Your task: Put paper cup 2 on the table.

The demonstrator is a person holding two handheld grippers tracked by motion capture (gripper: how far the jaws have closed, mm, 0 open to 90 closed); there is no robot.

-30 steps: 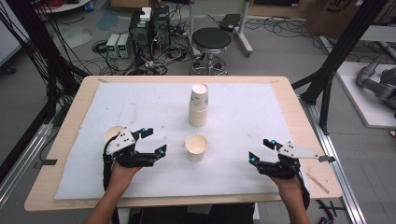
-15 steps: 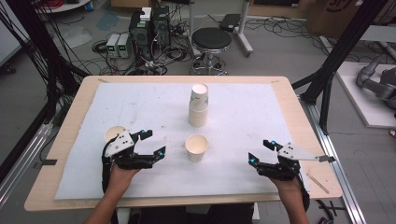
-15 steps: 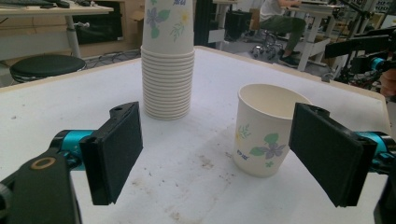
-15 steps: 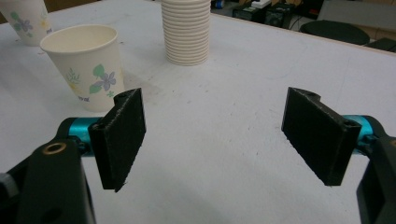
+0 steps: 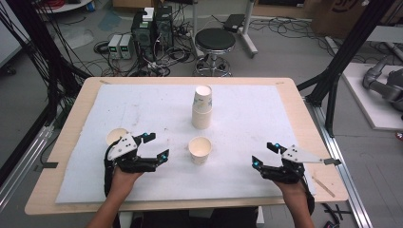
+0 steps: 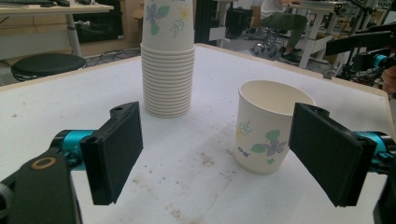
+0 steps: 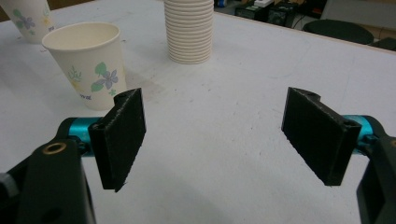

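A tall stack of flowered paper cups (image 5: 202,109) stands on the white sheet near the table's middle. One single cup (image 5: 200,149) stands upright in front of it. Another single cup (image 5: 115,137) stands at the left, just behind my left gripper (image 5: 157,146). That gripper is open, with nothing between its pads, and points toward the middle cup. In the left gripper view the cup (image 6: 268,126) stands just beyond the right pad, and the stack (image 6: 168,60) is farther back. My right gripper (image 5: 263,155) rests open and empty at the front right. Its view shows the cup (image 7: 88,65) ahead on the left.
A white sheet (image 5: 142,104) covers most of the wooden table (image 5: 304,114). A thin stick (image 5: 325,186) lies on the bare wood at the front right corner. Beyond the far edge are a black stool (image 5: 215,42) and electronics boxes (image 5: 152,28) on the floor.
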